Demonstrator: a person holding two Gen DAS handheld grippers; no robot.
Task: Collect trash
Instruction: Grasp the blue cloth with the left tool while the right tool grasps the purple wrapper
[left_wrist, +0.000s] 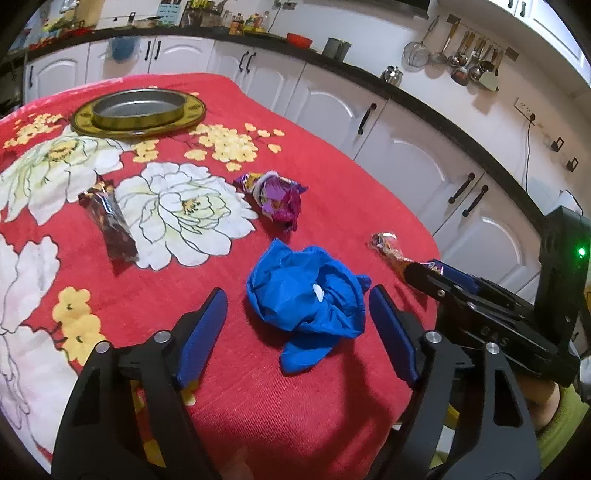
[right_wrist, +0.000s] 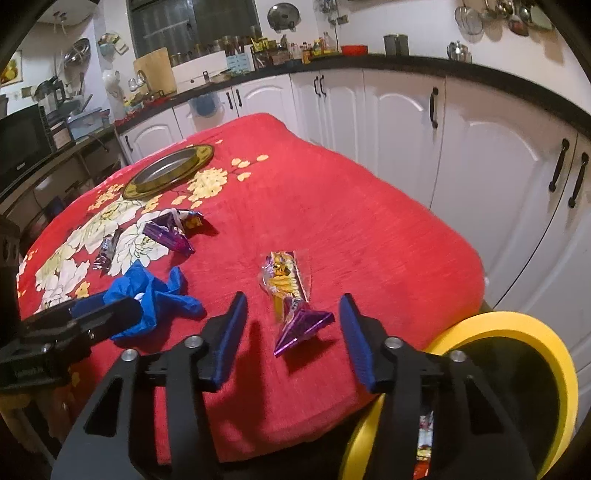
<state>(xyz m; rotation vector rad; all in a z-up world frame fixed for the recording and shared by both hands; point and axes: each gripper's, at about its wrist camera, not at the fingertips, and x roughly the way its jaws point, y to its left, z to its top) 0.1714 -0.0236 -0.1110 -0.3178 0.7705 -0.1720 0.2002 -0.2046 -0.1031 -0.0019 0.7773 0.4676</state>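
Two grippers over a table (left_wrist: 332, 206) draped in red floral cloth. Left gripper (left_wrist: 297, 314) is spread wide, holding nothing, blue pads on both sides of a crumpled blue glove (left_wrist: 306, 291) that lies on the cloth between the fingers; contact with either pad can't be told. Ahead of it and slightly left, a crumpled purple wrapper (left_wrist: 275, 199). Farther left, a dark brown wrapper (left_wrist: 110, 221) lying flat across a white flower print. Far ahead-left, a round metal tray with gold rim (left_wrist: 138, 110).

Right gripper (right_wrist: 293, 314) is also spread apart, nothing grasped. A yellow-and-purple snack wrapper (right_wrist: 291, 295) lies on the cloth between its fingers, purple end nearest the gripper, apart from both pads. Below and right of this gripper, a yellow-rimmed bin (right_wrist: 524, 332) sits beside the table edge, with some wrappers visible inside. Seen from the right wrist, the glove (right_wrist: 155, 295) is off to the left, with the left gripper (right_wrist: 107, 314) at it; purple wrapper (right_wrist: 173, 230) and brown wrapper (right_wrist: 107, 251) lie ahead-left, tray (right_wrist: 170, 171) beyond them.

White cabinets (right_wrist: 461, 147) behind the table.
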